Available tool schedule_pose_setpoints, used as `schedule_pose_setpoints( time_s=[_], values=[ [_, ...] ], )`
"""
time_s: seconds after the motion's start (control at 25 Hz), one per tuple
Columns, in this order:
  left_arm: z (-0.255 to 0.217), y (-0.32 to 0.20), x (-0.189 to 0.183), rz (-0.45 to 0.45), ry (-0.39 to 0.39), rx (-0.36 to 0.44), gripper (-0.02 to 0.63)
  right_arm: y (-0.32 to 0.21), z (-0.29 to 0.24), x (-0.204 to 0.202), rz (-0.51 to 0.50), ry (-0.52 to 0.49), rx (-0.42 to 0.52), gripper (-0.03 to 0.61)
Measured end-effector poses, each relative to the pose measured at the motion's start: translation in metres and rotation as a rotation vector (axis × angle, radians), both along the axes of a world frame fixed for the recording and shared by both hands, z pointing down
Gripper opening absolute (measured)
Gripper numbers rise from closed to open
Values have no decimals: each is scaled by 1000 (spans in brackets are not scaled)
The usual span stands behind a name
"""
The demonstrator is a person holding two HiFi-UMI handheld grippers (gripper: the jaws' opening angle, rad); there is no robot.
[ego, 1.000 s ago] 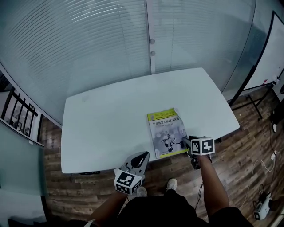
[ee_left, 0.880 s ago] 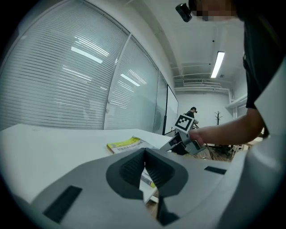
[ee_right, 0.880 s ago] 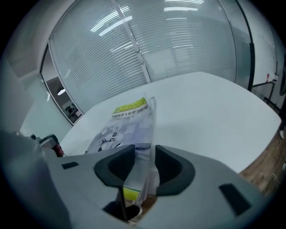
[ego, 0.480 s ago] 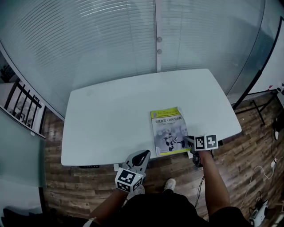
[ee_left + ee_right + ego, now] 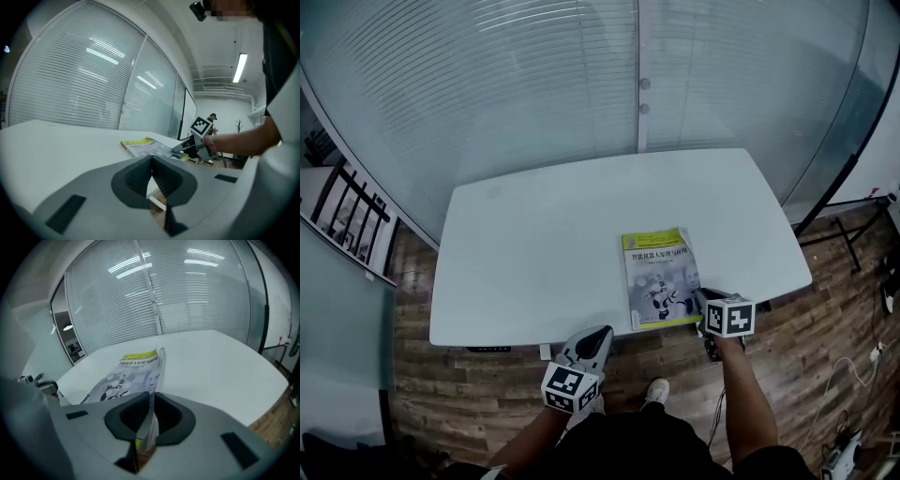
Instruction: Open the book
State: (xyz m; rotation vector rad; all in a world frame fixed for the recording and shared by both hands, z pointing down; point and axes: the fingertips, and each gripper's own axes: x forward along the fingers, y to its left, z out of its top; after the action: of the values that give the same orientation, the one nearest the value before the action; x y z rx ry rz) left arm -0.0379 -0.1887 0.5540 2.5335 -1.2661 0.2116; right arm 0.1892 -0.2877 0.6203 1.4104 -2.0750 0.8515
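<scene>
Head view: a white bench (image 5: 534,244) with one paperback book (image 5: 659,277) lying closed and face up at about 4 o'clock of the bench top, close to the near edge. The right tool (image 5: 698,296) sits at the book's 5 o'clock corner, where it also was a second ago. What has changed is its jaws, then wide and now closing to a narrow gap. The right tool view shows the fore-edge of the cover, perhaps with a few leaves, raised between the pads of the right tool (image 5: 151,399). The rest of the book (image 5: 126,373) stays flat. The grip on the cover therefore appears just made, and the lift and swing toward the spine at 9 o'clock remain to be done.

The left tool (image 5: 598,336) hangs off the near edge at 6 o'clock, jaws together on nothing (image 5: 151,161), well apart from the book. Nothing else lies on the bench, so the cover's arc is unobstructed. A blind-covered glass partition (image 5: 534,84) stands at 12 o'clock, beyond reach.
</scene>
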Motion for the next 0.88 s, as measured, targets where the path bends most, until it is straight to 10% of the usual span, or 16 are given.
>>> schedule_pose_setpoints(
  time_s=[0.88],
  values=[
    [6,15,-46,-36,2,-4,14,14,-68,-51,-95,453,310,28]
  ],
)
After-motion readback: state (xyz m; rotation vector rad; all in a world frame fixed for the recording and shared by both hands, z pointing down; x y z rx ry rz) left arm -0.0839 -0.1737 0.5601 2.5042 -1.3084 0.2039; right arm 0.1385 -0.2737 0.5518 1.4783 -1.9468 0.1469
